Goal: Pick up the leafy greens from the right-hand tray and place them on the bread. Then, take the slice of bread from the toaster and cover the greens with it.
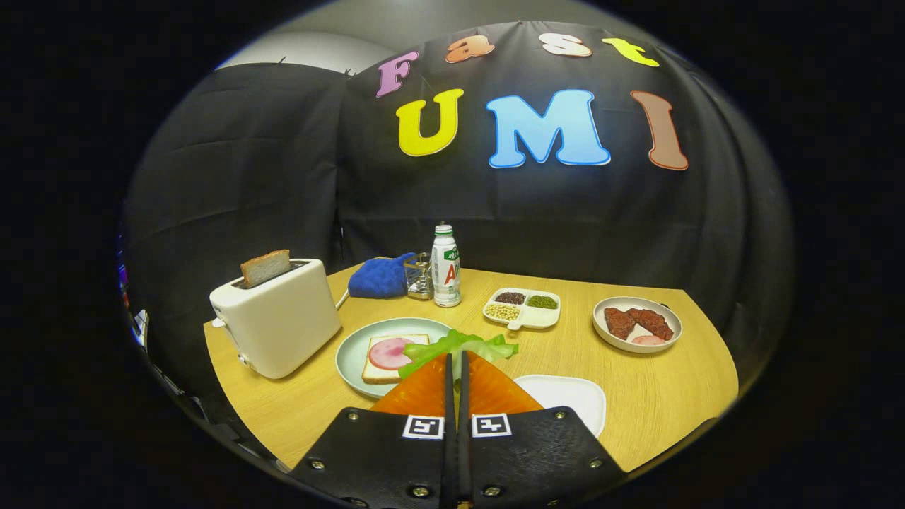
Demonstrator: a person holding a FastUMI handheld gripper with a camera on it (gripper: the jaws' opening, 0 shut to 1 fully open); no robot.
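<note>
The gripper (456, 367) was clenched on the leafy greens (459, 346) – their frilled edge sprouting at its fingertips, over the near rim of the plate (353, 339) – apparently bound for the ham-topped bread (392, 357) on that plate, while a second slice (265, 267) waited in the toaster (279, 322) left of it.

Green leafy greens (459, 346), wht toaster (279, 325), blue mitt (380, 277).

Fisheye on the tongs (456, 362) — forward along both fingers, low over the table (679, 396), facing the booth wall.
</note>
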